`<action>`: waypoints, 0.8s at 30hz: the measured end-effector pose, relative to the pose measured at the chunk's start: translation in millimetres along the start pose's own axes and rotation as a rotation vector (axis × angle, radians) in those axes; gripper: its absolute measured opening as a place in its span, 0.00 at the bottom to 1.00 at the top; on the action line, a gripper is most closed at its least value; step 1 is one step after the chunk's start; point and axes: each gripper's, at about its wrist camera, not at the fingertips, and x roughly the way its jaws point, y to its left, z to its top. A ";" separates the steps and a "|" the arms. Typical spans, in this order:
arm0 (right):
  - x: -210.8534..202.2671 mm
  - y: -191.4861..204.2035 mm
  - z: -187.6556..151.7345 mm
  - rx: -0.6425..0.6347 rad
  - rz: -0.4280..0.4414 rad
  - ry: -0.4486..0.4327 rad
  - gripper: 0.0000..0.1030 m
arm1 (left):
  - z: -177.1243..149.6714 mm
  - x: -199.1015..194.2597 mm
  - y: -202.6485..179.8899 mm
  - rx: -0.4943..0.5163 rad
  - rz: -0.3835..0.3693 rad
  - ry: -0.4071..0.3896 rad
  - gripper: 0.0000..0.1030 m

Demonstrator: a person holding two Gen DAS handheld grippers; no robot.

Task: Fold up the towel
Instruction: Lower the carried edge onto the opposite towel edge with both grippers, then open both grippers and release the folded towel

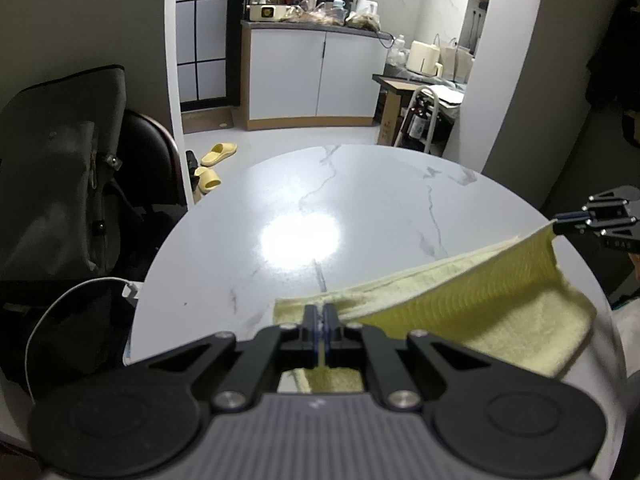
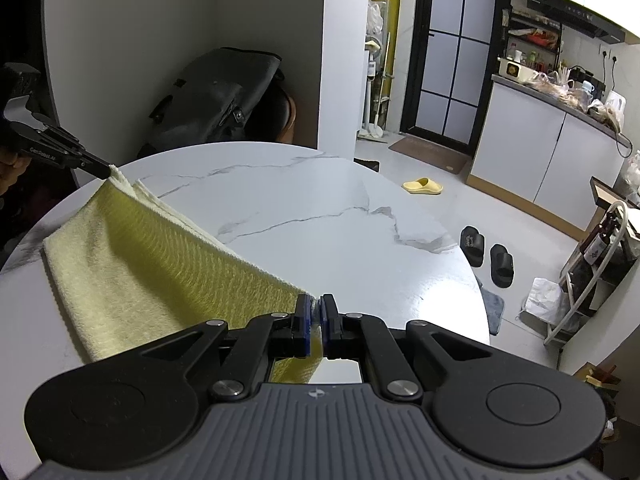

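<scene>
now yellow towel [image 2: 132, 280], folded, sagging

The near end of the yellow towel [image 1: 480, 292] disappears under the left gripper [image 1: 321, 316] body, so that corner's a mystery. Right gripper [image 1: 560, 224] gets chopped by the frame edge. Countertop clutter [image 1: 320, 10] is too small to identify.

Black hand-held gripper [image 1: 322, 314], blue pads [image 2: 306, 320], silver screws, ribbed grey housing
</scene>
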 end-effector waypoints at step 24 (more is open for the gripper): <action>22.2 -9.4 -25.4 0.086 -0.087 -0.047 0.45 | -18.8 11.1 4.1 -0.019 0.007 0.032 0.22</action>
